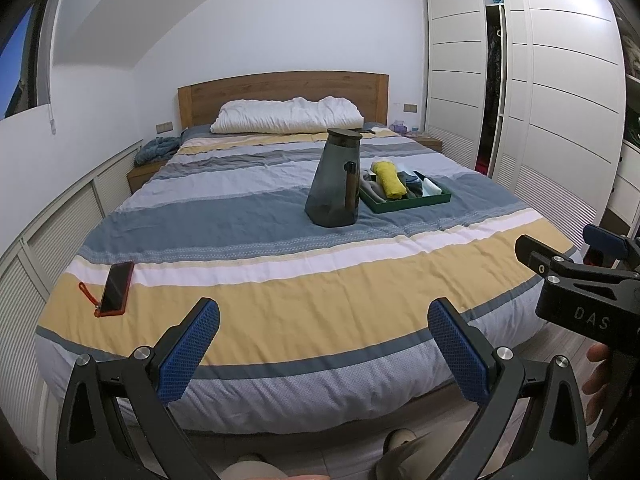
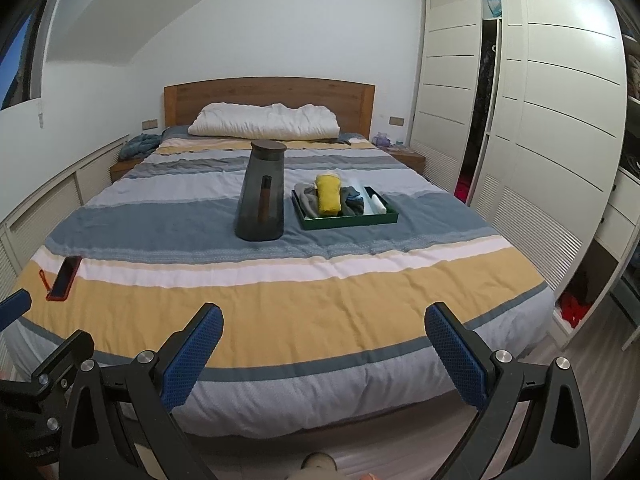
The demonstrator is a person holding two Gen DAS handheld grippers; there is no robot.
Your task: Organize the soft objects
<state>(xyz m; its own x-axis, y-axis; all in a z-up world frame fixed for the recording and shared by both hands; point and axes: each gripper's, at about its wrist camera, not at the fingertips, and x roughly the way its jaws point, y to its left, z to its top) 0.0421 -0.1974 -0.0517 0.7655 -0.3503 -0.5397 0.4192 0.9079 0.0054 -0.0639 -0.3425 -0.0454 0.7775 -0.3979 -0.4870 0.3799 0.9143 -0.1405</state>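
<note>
A green tray (image 1: 412, 206) (image 2: 352, 224) lies on the striped bed, right of centre. It holds several rolled soft cloths: a yellow roll (image 1: 390, 182) (image 2: 329, 196), grey and dark blue ones, and a white one at the right. My left gripper (image 1: 323, 308) hovers open over the foot of the bed, nothing between its blue pads. My right gripper (image 2: 324, 312) is also open and empty, level with the left one and to its right. Each shows in the other's view: the right gripper (image 1: 560, 244) at the right edge, the left gripper (image 2: 44, 320) at the left edge.
A tall dark grey jug (image 1: 334, 180) (image 2: 262, 196) with a lid stands just left of the tray. A red-cased phone (image 1: 116, 290) (image 2: 64, 278) lies near the bed's front left corner. A white pillow (image 1: 288, 116) lies at the headboard. A white wardrobe (image 2: 540, 140) lines the right wall.
</note>
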